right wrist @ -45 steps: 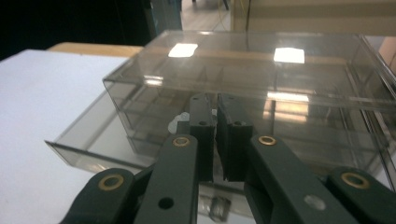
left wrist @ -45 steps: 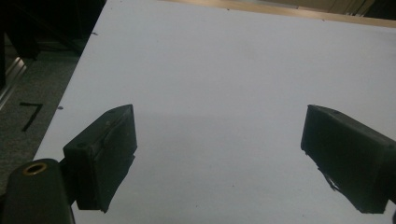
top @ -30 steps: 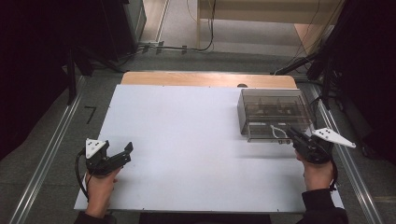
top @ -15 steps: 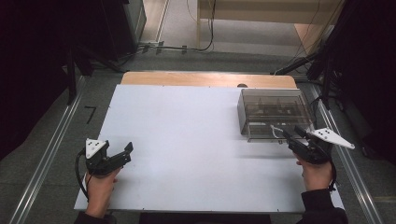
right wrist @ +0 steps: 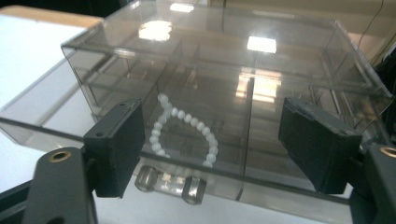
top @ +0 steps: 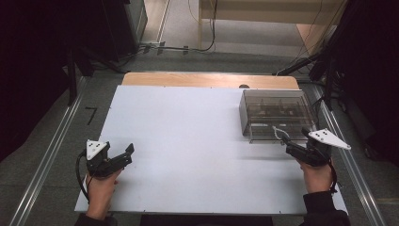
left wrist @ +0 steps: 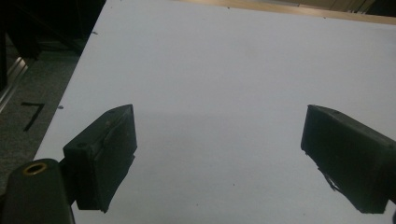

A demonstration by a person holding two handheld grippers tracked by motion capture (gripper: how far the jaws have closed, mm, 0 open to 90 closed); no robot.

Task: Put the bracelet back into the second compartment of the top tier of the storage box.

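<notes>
Now the right gripper, jaws just opened wide and empty, faces the bracelet draped in the box's near drawer; left gripper gapes idle far left.

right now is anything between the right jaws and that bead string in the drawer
Nothing visible blocks it. The right gripper, jaws just opened and empty, faces the pulled-out drawer of the clear box; the white bead string lies inside, past the drawer's low front wall.
</notes>
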